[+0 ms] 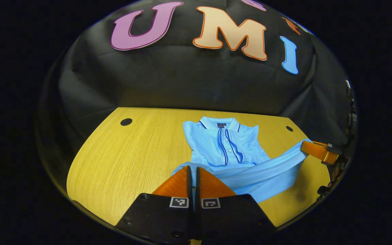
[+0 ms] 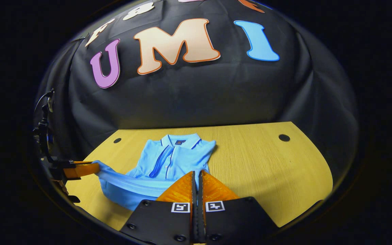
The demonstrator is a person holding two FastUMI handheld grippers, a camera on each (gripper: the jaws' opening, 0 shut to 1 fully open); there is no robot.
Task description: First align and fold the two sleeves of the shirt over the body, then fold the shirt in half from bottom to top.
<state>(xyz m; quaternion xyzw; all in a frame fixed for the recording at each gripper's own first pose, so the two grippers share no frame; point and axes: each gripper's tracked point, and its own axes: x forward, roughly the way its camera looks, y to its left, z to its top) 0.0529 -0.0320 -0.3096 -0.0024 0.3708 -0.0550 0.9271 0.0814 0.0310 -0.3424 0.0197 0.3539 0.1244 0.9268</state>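
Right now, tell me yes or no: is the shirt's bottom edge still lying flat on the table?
No. The shirt's bottom edge is raised off the table, stretched between the left gripper and the right gripper.

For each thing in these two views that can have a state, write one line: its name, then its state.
shirt: face up on the table, sleeves folded in, bottom hem lifted off the surface
hem: stretched between the two grippers
left gripper: shut on the hem's corner
right gripper: shut on the hem's other corner
table: bearing the shirt
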